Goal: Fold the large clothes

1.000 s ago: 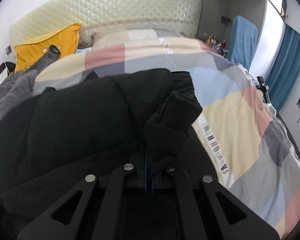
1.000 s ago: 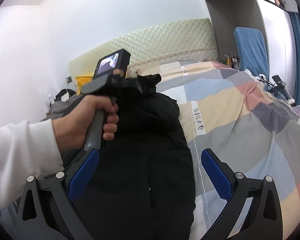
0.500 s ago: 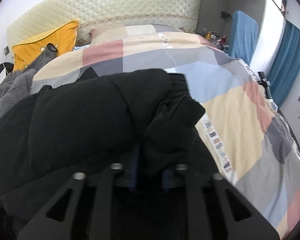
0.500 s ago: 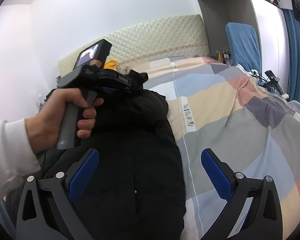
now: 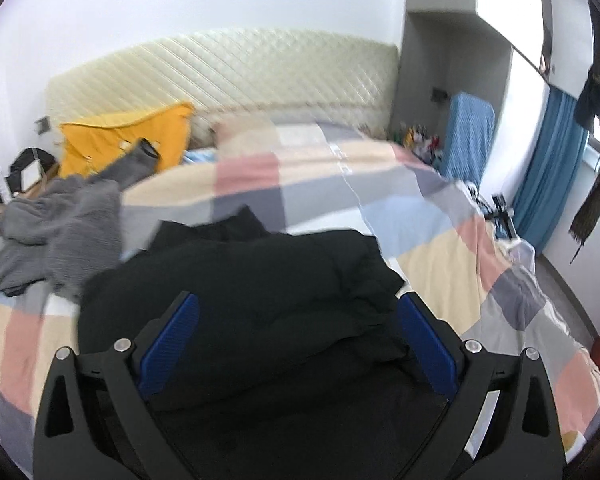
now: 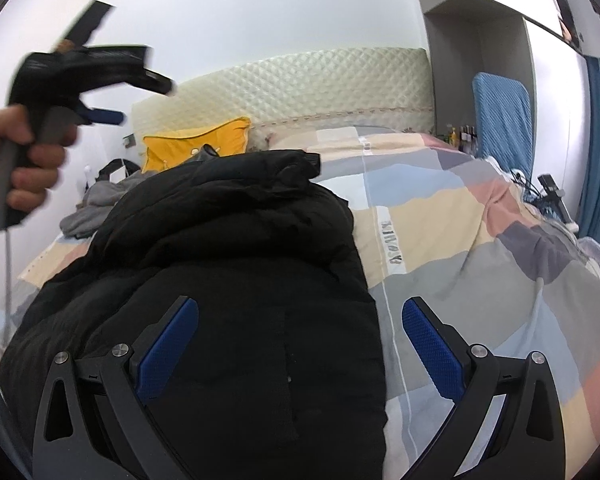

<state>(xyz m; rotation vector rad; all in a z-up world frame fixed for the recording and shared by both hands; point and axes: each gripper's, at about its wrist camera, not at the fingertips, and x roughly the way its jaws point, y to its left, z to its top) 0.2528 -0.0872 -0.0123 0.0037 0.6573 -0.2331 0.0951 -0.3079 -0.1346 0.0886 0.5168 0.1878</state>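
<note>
- My left tongs [image 5: 298, 340] have just been opening and stand apart, empty, above the black jacket [image 6: 228, 280]; its puffy fold may spring back.
- My right tongs [image 6: 300, 344] gape empty too; nothing pins the jacket on the bed [image 6: 480, 240].

Bedroom, plain white walls [image 6: 260, 8]. Cream quilted padded headboard [image 5: 236, 68] against the far wall. Bed under a patchwork quilt of pink, beige, grey and pale blue blocks [image 5: 440, 240]. Grey built-in cabinet column [image 5: 440, 40] to the right; blue full-length curtains [image 5: 548, 168] at a bright window. Daylight, even.
</note>
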